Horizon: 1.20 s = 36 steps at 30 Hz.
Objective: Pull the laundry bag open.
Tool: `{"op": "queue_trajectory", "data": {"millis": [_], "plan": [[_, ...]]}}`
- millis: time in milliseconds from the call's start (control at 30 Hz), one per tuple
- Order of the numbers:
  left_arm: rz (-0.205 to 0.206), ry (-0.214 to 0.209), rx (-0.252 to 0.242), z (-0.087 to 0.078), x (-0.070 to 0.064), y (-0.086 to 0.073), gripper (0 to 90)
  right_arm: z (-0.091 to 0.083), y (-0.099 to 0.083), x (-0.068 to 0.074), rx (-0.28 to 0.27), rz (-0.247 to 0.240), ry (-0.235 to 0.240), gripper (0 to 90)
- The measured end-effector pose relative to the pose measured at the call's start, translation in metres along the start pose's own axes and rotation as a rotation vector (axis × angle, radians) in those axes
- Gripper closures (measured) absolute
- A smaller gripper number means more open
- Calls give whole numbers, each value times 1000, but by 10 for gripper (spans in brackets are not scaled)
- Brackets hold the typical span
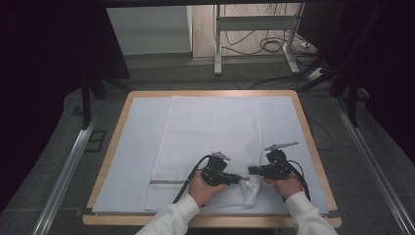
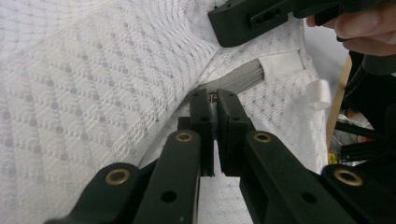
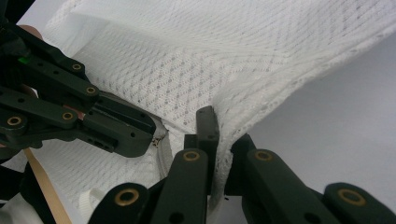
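A white mesh laundry bag lies flat on the pale blue mat that covers the wooden table, its zippered end nearest the person. At that near end, toward the bag's right corner, the left gripper has its jaws pinched together on the small metal zipper pull of the grey zipper. Just beside it, the right gripper is clamped on the bag's mesh edge, lifting the fabric off the mat into a fold.
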<state>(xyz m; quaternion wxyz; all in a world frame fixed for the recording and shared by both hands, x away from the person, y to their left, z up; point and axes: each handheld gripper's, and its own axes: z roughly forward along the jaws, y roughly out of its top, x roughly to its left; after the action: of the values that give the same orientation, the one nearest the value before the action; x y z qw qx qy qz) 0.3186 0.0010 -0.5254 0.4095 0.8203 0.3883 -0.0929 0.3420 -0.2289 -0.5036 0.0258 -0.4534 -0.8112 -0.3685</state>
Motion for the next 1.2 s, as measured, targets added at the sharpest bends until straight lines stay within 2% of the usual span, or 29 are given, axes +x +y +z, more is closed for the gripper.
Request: {"op": "queue_trajectory", "data": {"millis": [267,467,1200], "plan": [[-10,11,-3,-4,3,-2,868,-1,0,-1,-9,5,-3,876],[5,22,-4,-7,3,-5,868,-1,0,-1,-13,5,-4,876],[-17,18,-7,-14,10,-11,867,1,-1,0,-10,5,-9,876]]}}
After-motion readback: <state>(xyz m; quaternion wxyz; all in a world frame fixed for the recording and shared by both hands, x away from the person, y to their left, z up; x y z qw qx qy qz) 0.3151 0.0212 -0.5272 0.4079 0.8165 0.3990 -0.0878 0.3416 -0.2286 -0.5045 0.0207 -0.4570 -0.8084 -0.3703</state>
